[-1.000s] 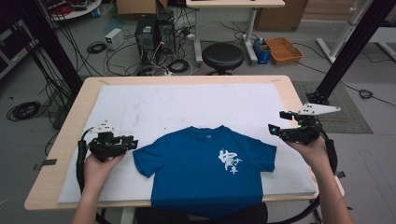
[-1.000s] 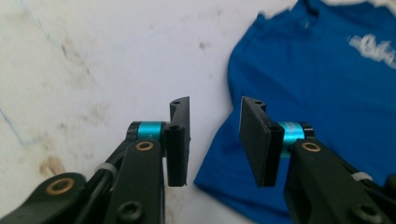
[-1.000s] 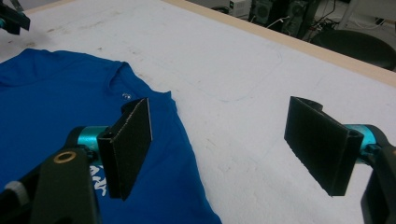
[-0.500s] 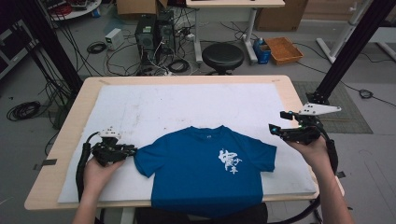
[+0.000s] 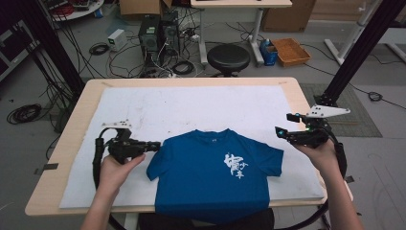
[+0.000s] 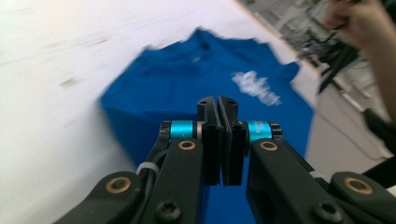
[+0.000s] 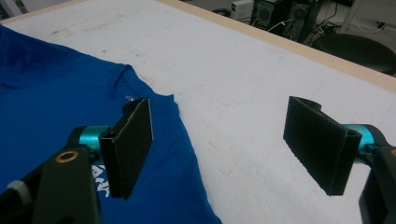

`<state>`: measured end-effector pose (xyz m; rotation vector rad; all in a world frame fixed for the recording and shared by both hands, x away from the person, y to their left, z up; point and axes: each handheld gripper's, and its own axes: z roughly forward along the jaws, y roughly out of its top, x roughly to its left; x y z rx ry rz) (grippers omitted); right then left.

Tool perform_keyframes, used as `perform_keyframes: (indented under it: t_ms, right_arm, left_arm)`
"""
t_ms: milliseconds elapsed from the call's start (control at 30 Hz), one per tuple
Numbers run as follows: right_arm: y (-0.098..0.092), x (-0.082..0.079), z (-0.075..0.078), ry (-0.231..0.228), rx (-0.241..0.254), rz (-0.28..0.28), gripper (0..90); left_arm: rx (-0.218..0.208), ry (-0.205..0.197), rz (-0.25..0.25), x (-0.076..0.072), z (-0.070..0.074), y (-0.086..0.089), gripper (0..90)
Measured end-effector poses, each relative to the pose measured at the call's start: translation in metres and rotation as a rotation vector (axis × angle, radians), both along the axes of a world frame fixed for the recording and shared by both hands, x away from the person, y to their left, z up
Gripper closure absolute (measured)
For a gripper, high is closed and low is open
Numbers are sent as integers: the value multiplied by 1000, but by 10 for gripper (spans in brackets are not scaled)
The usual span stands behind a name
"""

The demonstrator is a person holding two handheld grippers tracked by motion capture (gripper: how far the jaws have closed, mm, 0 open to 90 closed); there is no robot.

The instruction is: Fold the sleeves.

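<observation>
High view: blue T-shirt [image 5: 210,172] lies flat on white sheet [image 5: 191,108] at near middle of table [image 5: 86,103], hem over near edge. Left gripper [image 5: 154,145] just beside left sleeve; right gripper [image 5: 280,132] near right sleeve.

Left gripper view: jaws pressed together, nothing between, shirt beyond.

Right gripper view: jaws spread wide, empty, above shirt's edge.

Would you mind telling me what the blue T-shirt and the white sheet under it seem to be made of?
The blue T-shirt looks like soft matte knit fabric, probably cotton: it lies limp with a wavy sleeve edge. The white sheet looks like thin matte paper or plastic, flat and scuffed with grey marks; I cannot tell which.
</observation>
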<state>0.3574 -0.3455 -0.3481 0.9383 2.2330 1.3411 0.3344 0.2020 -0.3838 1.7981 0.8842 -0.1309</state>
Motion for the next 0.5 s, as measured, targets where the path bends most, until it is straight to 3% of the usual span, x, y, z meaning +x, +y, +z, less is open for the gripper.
perform_keyframes:
  t_ms: [67,100,133,267,400,433,500]
  right_arm:
    - [0,0,0,2,1,-1,238]
    - [0,0,0,3,3,-1,238]
    - [-1,0,1,-1,1,-1,238]
    - [-2,0,0,-2,2,-5,239]
    - [-4,1,-2,9,-4,-14,242]
    - [-4,1,-3,7,-6,-12,242]
    - [-5,2,-5,15,-9,-20,243]
  left_arm:
    - [-25,15,-22,3,-1,-19,881]
    - [-25,15,-22,3,-1,-19,881]
    - [-28,37,-34,7,-4,-38,881]
    - [13,56,-52,17,-15,-73,881]
    - [46,54,-63,28,-28,-94,879]
    - [52,44,-60,30,-29,-96,863]
    - [63,24,-36,31,-30,-98,703]
